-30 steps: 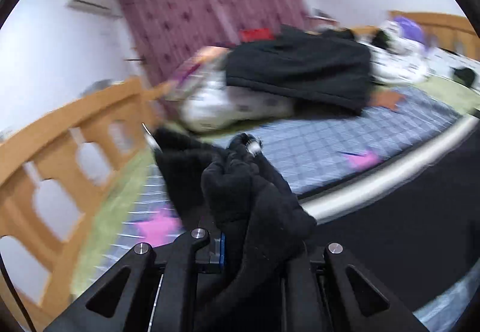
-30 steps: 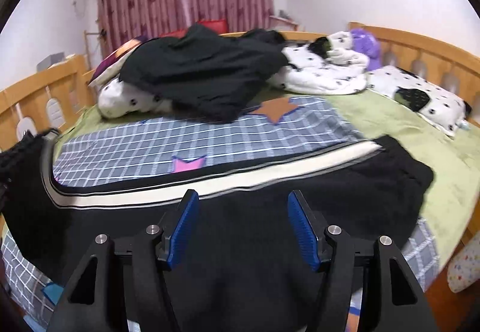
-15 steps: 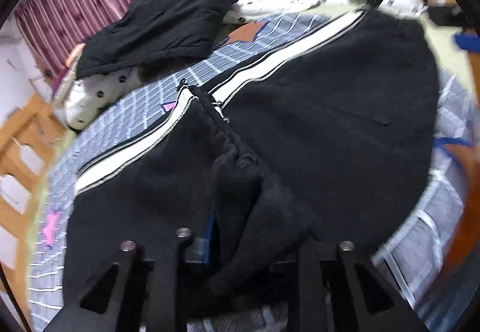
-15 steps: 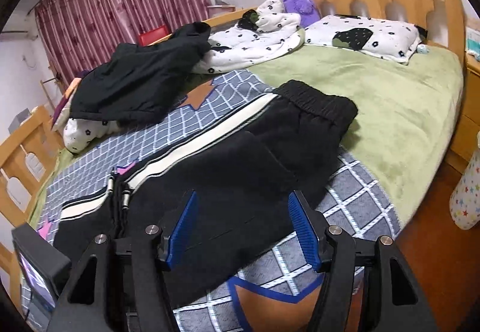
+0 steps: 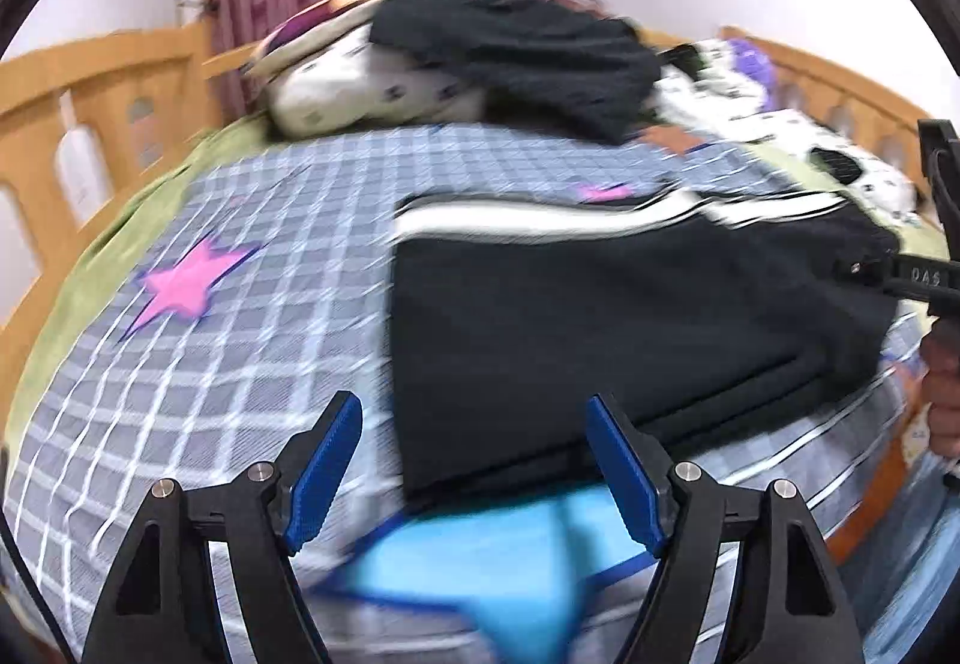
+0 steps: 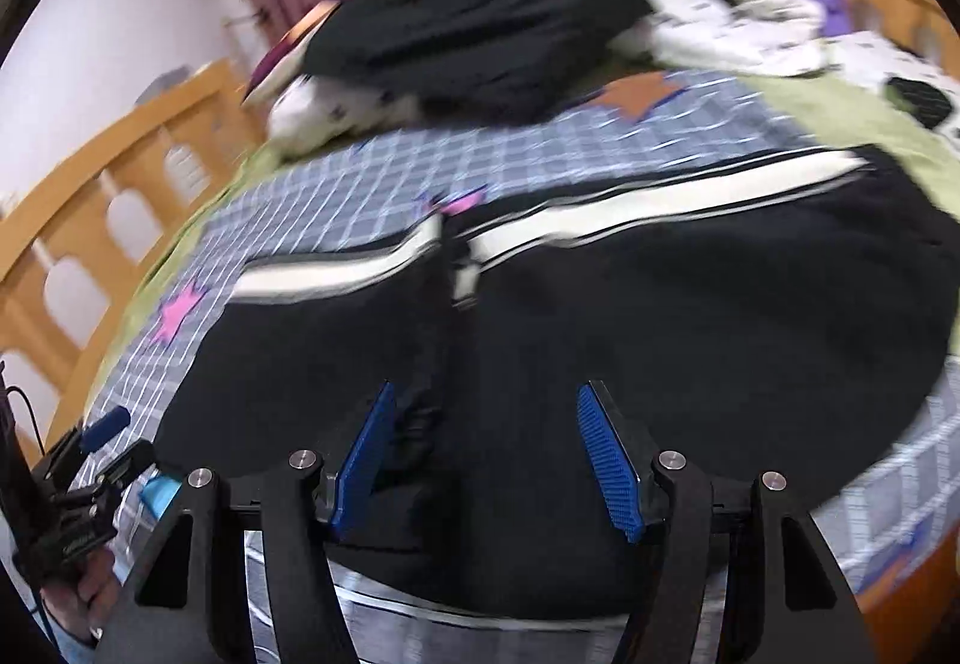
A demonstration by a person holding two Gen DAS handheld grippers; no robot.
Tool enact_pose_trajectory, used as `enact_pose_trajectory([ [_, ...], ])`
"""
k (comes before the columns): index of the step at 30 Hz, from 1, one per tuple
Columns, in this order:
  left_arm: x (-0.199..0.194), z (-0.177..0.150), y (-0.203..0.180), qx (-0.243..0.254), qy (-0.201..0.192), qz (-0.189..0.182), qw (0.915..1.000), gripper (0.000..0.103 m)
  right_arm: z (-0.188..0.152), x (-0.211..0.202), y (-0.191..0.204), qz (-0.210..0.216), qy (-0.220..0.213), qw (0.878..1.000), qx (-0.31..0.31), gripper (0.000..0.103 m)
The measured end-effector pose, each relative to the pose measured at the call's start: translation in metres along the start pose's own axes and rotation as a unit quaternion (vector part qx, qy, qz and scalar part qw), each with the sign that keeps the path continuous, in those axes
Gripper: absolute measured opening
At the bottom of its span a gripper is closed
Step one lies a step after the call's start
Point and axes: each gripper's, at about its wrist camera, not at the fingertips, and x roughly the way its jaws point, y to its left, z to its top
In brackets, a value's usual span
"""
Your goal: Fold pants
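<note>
The black pants [image 5: 630, 328] with a white side stripe lie folded over on the checked bedspread; in the right wrist view the pants [image 6: 600, 340] fill the middle, with the leg end laid over the upper part. My left gripper [image 5: 474, 460] is open and empty, just above the pants' near left corner. My right gripper [image 6: 486, 454] is open and empty, low over the black fabric. The right gripper's body shows at the right edge of the left wrist view [image 5: 924, 280].
A pile of black clothing [image 5: 516, 57] on spotted bedding [image 5: 372, 87] lies at the far side. A wooden bed rail [image 5: 90, 123] runs along the left. A blue star patch [image 5: 480, 562] marks the bedspread's near edge. The other hand-held device [image 6: 78, 490] is at lower left.
My left gripper has let go of the pants leg it carried over and opened. It has pulled back left. The pants now lie folded. The right gripper stayed open and dropped closer to the fabric.
</note>
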Motion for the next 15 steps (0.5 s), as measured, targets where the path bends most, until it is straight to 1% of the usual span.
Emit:
enact_pose_trajectory([
  [1,0.001,-0.006,0.011,-0.014,0.007,-0.001,0.9999,0.075,0.0,0.01,0.007,0.001,0.011,1.0,-0.003,0.062],
  [3,0.001,-0.01,0.027,-0.034,0.013,-0.006,0.9993,0.075,-0.002,0.026,0.019,-0.006,0.028,1.0,-0.004,0.053],
  [4,0.0,-0.011,0.032,-0.04,0.012,-0.007,0.9991,0.075,-0.003,0.032,0.023,-0.008,0.035,0.999,-0.007,0.038],
  [5,-0.002,-0.014,0.037,-0.045,0.009,-0.008,0.9989,0.075,-0.006,0.039,0.028,-0.006,0.048,0.999,-0.015,0.02],
  [6,-0.003,-0.013,0.038,-0.048,0.006,-0.01,0.9988,0.075,-0.009,0.043,0.032,-0.005,0.059,0.998,-0.027,0.018],
  [7,-0.005,-0.012,0.041,-0.052,0.002,-0.014,0.9985,0.075,-0.012,0.043,0.04,-0.023,0.049,0.997,-0.05,0.014],
  [8,-0.008,-0.011,0.044,-0.055,-0.003,-0.021,0.9983,0.075,-0.013,0.038,0.044,-0.029,0.034,0.997,-0.068,0.012],
  [9,-0.006,-0.008,0.047,-0.055,-0.007,-0.025,0.9981,0.075,-0.012,0.026,0.046,-0.02,0.012,0.997,-0.078,0.012],
  [11,-0.007,-0.003,0.048,-0.054,-0.016,-0.034,0.9978,0.075,-0.012,0.01,0.037,0.016,-0.003,0.999,-0.043,0.011],
  [12,-0.003,0.001,0.049,-0.053,-0.018,-0.039,0.9977,0.075,-0.012,0.008,0.032,0.022,0.001,0.999,-0.028,0.011],
  [13,0.002,0.002,0.048,-0.054,-0.014,-0.047,0.9973,0.075,-0.015,0.012,0.028,0.015,0.015,1.0,-0.021,0.011],
  [14,0.009,0.003,0.047,-0.053,-0.007,-0.054,0.9971,0.075,-0.021,0.023,0.028,-0.003,0.042,0.999,-0.026,0.011],
  [15,0.02,0.002,0.043,-0.051,0.013,-0.06,0.9968,0.075,-0.028,0.035,0.03,-0.021,0.065,0.997,-0.037,0.011],
])
